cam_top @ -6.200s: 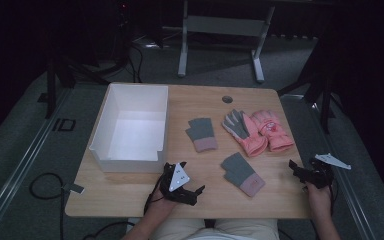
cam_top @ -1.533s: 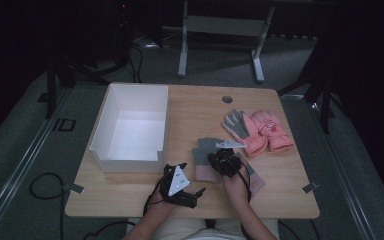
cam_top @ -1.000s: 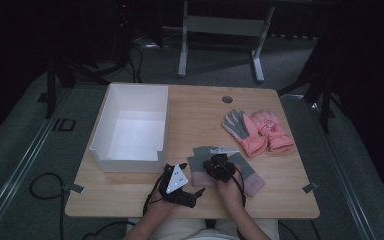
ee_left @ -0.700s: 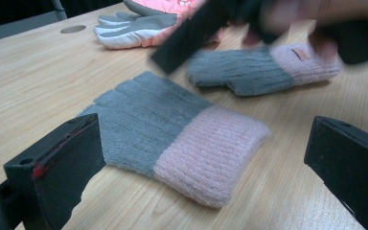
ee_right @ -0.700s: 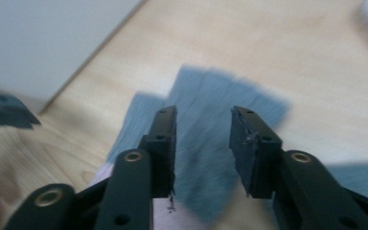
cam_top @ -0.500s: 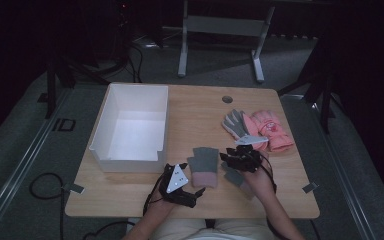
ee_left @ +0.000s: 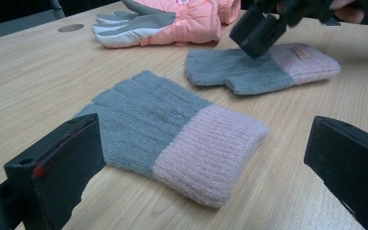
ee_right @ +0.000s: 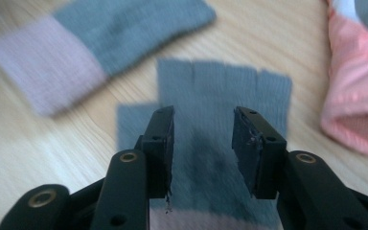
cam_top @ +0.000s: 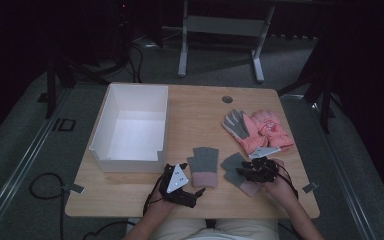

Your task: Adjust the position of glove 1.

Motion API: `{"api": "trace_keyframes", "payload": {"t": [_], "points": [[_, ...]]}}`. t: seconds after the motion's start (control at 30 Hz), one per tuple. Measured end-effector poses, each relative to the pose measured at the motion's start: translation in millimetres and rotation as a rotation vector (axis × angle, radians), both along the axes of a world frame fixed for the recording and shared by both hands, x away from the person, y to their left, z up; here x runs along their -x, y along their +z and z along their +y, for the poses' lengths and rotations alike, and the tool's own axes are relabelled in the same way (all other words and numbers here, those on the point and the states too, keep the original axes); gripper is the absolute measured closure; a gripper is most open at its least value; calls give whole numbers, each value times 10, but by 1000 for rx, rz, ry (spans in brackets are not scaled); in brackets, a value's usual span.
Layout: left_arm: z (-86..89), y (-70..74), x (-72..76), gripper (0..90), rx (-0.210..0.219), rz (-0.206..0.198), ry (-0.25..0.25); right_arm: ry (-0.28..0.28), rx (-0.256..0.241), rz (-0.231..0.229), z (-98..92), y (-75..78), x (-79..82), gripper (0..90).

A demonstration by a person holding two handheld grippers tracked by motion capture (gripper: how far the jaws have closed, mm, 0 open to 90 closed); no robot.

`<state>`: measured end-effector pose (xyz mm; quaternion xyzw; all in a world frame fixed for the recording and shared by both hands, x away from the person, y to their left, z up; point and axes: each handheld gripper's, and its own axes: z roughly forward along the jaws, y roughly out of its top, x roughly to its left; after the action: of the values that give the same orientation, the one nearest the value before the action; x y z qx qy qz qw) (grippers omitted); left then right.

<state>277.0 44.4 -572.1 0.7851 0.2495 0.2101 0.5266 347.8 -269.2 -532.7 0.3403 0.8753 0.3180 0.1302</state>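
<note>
Your right gripper (cam_top: 244, 172) hovered just over the right knit glove (cam_top: 233, 164), which lay flat near the table's (cam_top: 200, 110) near edge, its jaws partly apart with nothing between them. Your left gripper (cam_top: 192, 192) rested wide open and empty, just near of the left knit glove (cam_top: 204, 165), while the pink ski gloves (cam_top: 260, 129) lay farther right.

Dim lab, wooden table (cam_top: 195, 107), floor cables (cam_top: 40, 182)
</note>
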Motion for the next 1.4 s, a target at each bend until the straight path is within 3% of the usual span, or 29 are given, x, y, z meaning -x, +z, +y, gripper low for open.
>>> {"api": "trace_keyframes", "payload": {"t": [0.07, 0.13, 0.27, 0.37, 0.47, 0.67, 0.8, 0.87, 1.03, 1.23, 1.27, 1.3, 1.4], "points": [[-1, 0, 2, 0, -1, -1, 0, 2, 7, 6, -8, -23, -1, 590], [0, 0, 3, 0, -1, -3, 1, 31, 49, 1, -28, -113, -10, 578], [-6, -1, 8, 0, -6, -6, 4, 58, 39, 11, -59, -130, -33, 624], [-7, -1, 9, 0, -7, -6, 3, 48, 46, 19, -50, -125, -34, 729], [-9, -1, 4, 0, -6, -2, 5, 53, 64, 18, -28, -116, -27, 768], [-13, 0, 9, 0, -12, -6, 6, 20, 53, 16, -19, -123, -4, 807], [-13, 0, 12, 0, -13, -9, 7, 9, 69, -8, 6, -127, 36, 811], [-12, 0, 9, 0, -11, -6, 8, -15, 58, 7, 5, -112, 37, 834], [-12, 0, 10, 0, -11, -7, 8, -64, 26, 0, -8, 9, 121, 851], [-10, 0, 4, 0, -7, -6, 4, -142, -42, -67, -40, 357, 316, 850], [-10, 0, 4, 0, -7, -6, 4, -142, -42, -67, -40, 357, 316, 850], [-6, 0, 2, 0, -1, -5, 7, -164, -61, -98, -39, 461, 377, 850], [-15, 0, 7, 0, -8, -9, 10, -217, -80, -125, -61, 549, 450, 850]]}}
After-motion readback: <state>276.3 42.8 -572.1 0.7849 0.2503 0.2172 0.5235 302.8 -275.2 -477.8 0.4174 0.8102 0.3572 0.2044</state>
